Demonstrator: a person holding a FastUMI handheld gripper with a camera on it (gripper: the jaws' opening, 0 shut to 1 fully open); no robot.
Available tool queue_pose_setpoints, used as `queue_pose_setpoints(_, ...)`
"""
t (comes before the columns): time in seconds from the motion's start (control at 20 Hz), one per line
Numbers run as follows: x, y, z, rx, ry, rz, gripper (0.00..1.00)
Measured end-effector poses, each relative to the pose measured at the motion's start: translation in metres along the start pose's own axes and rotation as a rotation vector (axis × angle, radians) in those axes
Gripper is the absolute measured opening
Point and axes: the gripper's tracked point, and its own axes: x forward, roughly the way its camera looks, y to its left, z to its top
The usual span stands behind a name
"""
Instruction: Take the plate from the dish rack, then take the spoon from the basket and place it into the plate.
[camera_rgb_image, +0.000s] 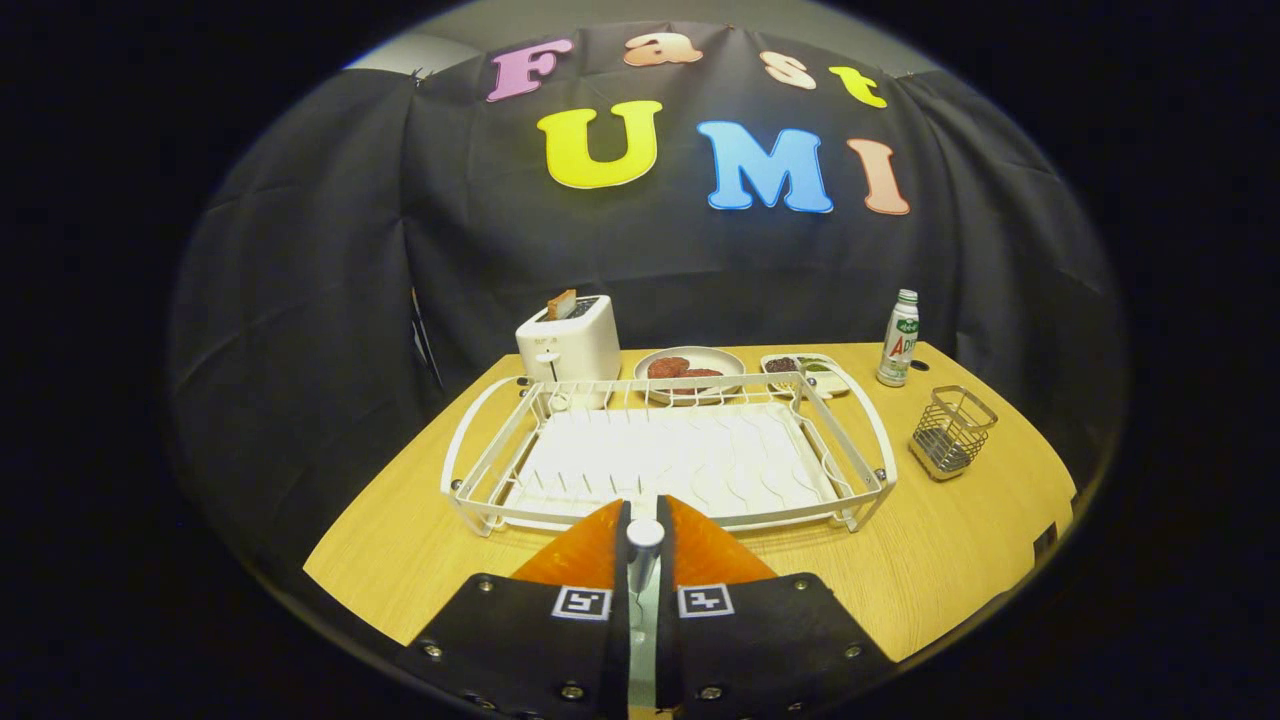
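Nearest to the camera is the gripper (644, 535), and its two orange fingers (590, 555) stand close together, clamped on a thin metal handle with a round silver end that stands upright between them; this seems to be the spoon (644, 545), but its bowl is hidden, so I cannot tell this for sure. Just ahead of the fingers lies the white wire dish rack (668, 450), which sits on a white tray with a wavy surface and holds no dish that I can see. Everything stands on a light wooden table (950, 560) with a rounded far edge, and black cloth (300, 300) hangs behind it and on both sides as the wall of the booth. From left to right beyond the rack: a white toaster (568, 345) with a slice of bread (561, 303) standing out from its slot, touching or almost touching the back rail of the rack; then a round plate (690, 372) with reddish-brown food on it, partly behind the rail; then a small white dish (808, 371) with dark and green food. To the right of the dish stands an upright bottle (898, 338) with a green label. Nearer to the camera, to the right of the rack and apart from it, stands the wire mesh basket (952, 432).
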Motion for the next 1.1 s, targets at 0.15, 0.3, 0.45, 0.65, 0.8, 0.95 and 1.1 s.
queue_pose_setpoints(0.15,-0.003,-0.015,-0.005,0.045,0.008,-0.039,0.15)
queue_pose_setpoints(0.3,-0.008,-0.035,-0.011,0.056,0.023,-0.096,0.22)
queue_pose_setpoints(0.45,-0.009,-0.046,-0.019,0.05,0.047,-0.113,0.32)
queue_pose_setpoints(0.65,-0.007,-0.054,-0.02,0.045,0.057,-0.121,0.4)
queue_pose_setpoints(0.8,-0.006,-0.057,-0.015,0.033,0.049,-0.118,0.44)
queue_pose_setpoints(0.95,-0.003,-0.057,-0.011,0.022,0.044,-0.11,0.44)
queue_pose_setpoints(1.1,-0.004,-0.057,-0.004,0.001,0.038,-0.104,0.44)
